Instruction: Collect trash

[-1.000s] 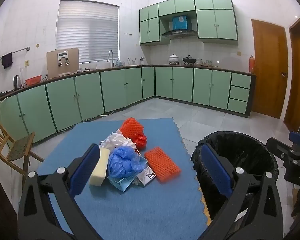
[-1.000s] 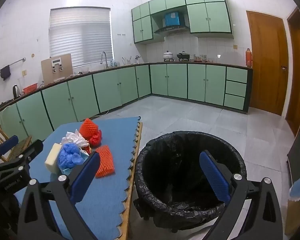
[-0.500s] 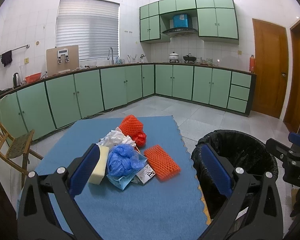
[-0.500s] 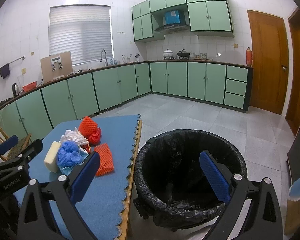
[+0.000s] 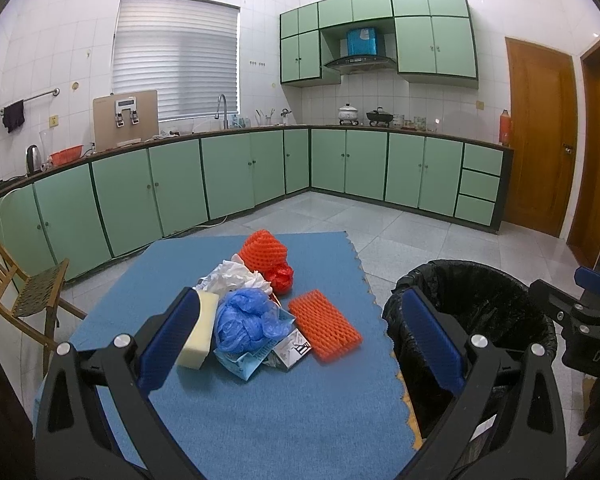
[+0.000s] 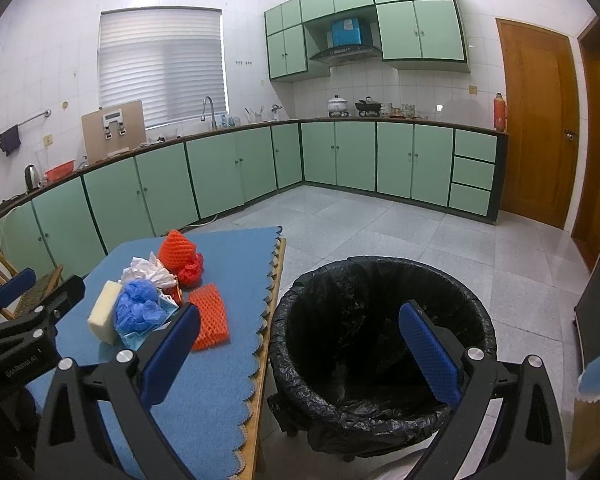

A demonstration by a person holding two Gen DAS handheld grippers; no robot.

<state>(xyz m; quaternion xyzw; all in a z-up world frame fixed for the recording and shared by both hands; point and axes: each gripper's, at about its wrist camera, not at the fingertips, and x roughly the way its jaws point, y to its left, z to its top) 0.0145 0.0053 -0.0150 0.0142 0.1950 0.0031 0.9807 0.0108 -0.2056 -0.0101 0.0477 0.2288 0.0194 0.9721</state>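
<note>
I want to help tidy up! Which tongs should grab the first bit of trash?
Probably the left tongs: open, they face the trash pile on the blue mat. The right tongs, also open, face the black bin.

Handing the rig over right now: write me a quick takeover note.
Left gripper: open, empty, above the blue mat, aimed at the trash pile.
Right gripper: open, empty, above the black-lined bin.
On the mat: flat orange net, blue bag, yellow sponge, white bag, round orange net.
Done: nothing visibly binned.
Left: everything.
</note>
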